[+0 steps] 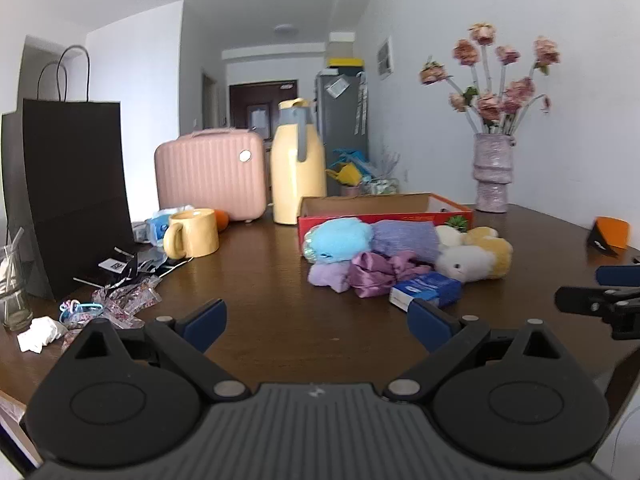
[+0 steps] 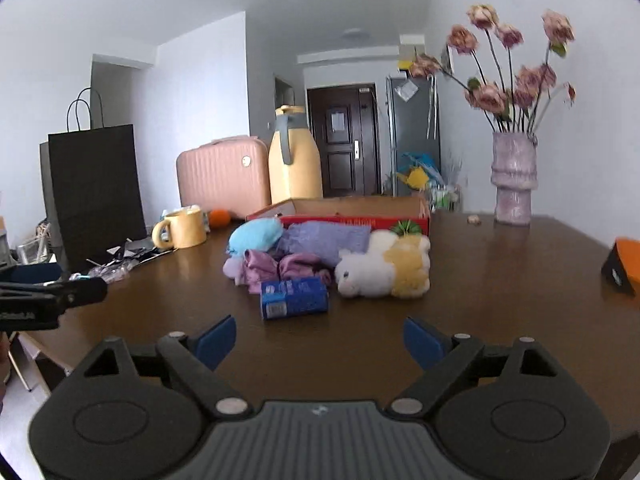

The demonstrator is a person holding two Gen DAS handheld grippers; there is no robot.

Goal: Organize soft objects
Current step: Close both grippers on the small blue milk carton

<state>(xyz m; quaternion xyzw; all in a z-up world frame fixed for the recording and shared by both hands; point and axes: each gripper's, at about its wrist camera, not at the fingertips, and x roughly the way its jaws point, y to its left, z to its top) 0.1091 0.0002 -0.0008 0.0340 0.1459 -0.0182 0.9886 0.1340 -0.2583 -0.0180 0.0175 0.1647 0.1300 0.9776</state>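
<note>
Two grippers hang over a dark brown table. The left gripper has its blue fingers spread wide with nothing between them. The right gripper is spread wide too, and it pinches nothing.

A pile of soft things sits in the middle of the table, just in front of a red cardboard box. In the pile are a fluffy blue ball, a purple knitted cloth, a shiny purple scrunchie, a pale purple soft thing, a white and yellow plush toy and a blue tissue pack. The tissue pack lies at the front of the pile, nearest the grippers.

From the left wrist camera you see more of the mess on the left side: crinkly candy wrappers, a crumpled white paper and a glass jar by the black paper bag. The right gripper pokes in at the right edge of that view.

From the right wrist camera the plush toy's face shows better, and the tissue pack is straight ahead. A dark door shows far behind. The left gripper pokes in at the left edge there.

Both views show a yellow mug, a pink case, a yellow jug and a vase of pink flowers.
</note>
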